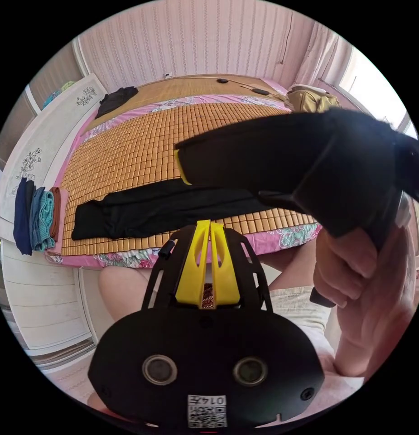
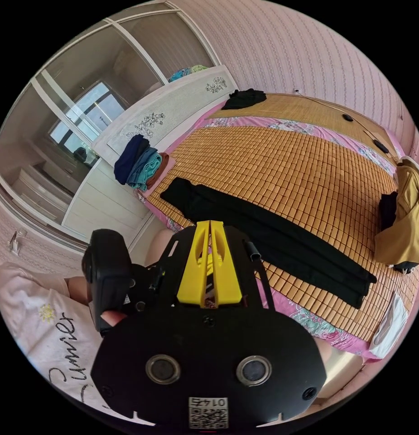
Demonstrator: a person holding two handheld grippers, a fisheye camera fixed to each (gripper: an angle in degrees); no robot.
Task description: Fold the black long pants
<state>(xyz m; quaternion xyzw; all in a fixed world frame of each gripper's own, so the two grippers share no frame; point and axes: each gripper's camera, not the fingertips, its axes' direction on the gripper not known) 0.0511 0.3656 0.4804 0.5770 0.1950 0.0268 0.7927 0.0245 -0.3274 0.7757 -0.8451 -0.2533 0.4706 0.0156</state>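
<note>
L tongs (image 1: 209,225): yellow jaws pressed together, nothing between them, held up short of the bed edge. R tongs (image 2: 209,225): same, jaws together & empty; a hand (image 1: 354,290) grips their black body, seen in left gripper view. Black long pants (image 2: 268,240) lie flat, legs together, stretched along the near side of the bamboo mat (image 2: 300,167) on the bed. Folded clothes stack (image 2: 139,165) sits at the mat's end by the headboard; a mustard garment (image 2: 406,213) lies at the opposite end.

Left gripper view: right gripper (image 1: 184,167) and the hand (image 1: 354,281) holding it cover one end of the black long pants (image 1: 159,208). Two small dark items (image 1: 261,91) at the far side of the bed (image 1: 127,149) too small to identify. Right gripper view: right gripper (image 2: 209,231) overlaps the near edge of the pants.
</note>
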